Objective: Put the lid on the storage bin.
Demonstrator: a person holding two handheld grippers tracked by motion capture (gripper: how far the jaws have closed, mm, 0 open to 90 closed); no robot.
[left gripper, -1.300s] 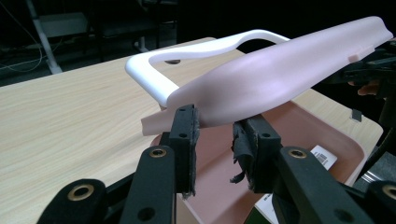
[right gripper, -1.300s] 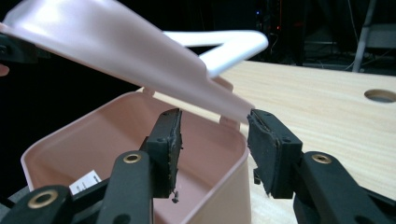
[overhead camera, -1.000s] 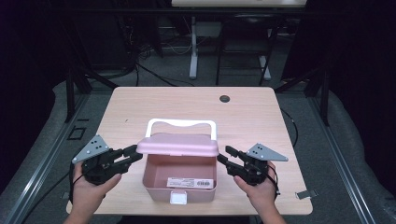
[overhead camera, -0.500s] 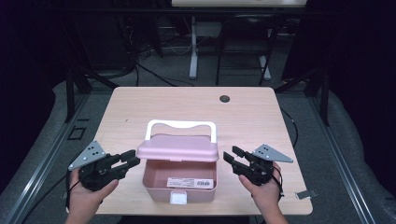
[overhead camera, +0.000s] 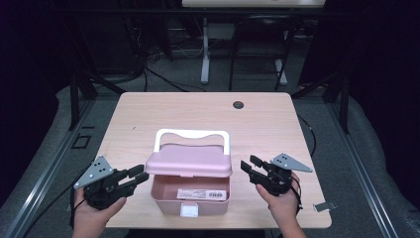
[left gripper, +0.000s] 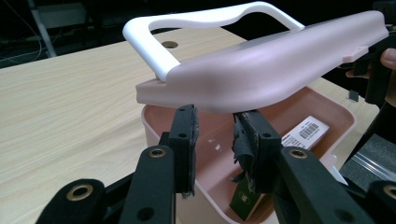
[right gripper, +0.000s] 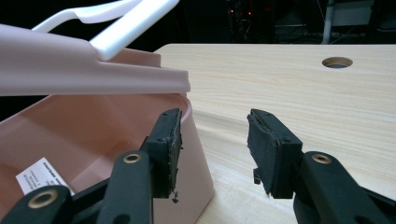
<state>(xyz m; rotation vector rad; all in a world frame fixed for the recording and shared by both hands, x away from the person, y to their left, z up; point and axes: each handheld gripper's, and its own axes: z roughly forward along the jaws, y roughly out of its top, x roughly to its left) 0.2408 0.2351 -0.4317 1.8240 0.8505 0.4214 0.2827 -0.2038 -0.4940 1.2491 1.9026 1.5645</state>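
Note:
A pink plastic box [overhead camera: 190, 196] stands near the table's front edge. Its pink lid [overhead camera: 189, 159] is raised off the base, and a white handle [overhead camera: 192, 134] lies behind it. Inside the base is a barcode label [left gripper: 306, 133]. My left gripper [overhead camera: 141, 174] is just left of the box, open and empty. In the left gripper view its jaws [left gripper: 215, 123] point under the lid [left gripper: 280, 60] at the box's rim. My right gripper [overhead camera: 247, 163] is a little off the box's right side, open and empty. In the right gripper view its jaws [right gripper: 212, 126] straddle bare table beside the box wall [right gripper: 196, 154].
The light wooden table [overhead camera: 148, 124] has a round cable hole [overhead camera: 238, 104] at the back right. A white latch [overhead camera: 189, 211] is on the box's front. Dark frames, cables and floor surround the table.
Both grippers have drawn back outward from the sides of the lid and now stand apart from the box. The lid stays raised.

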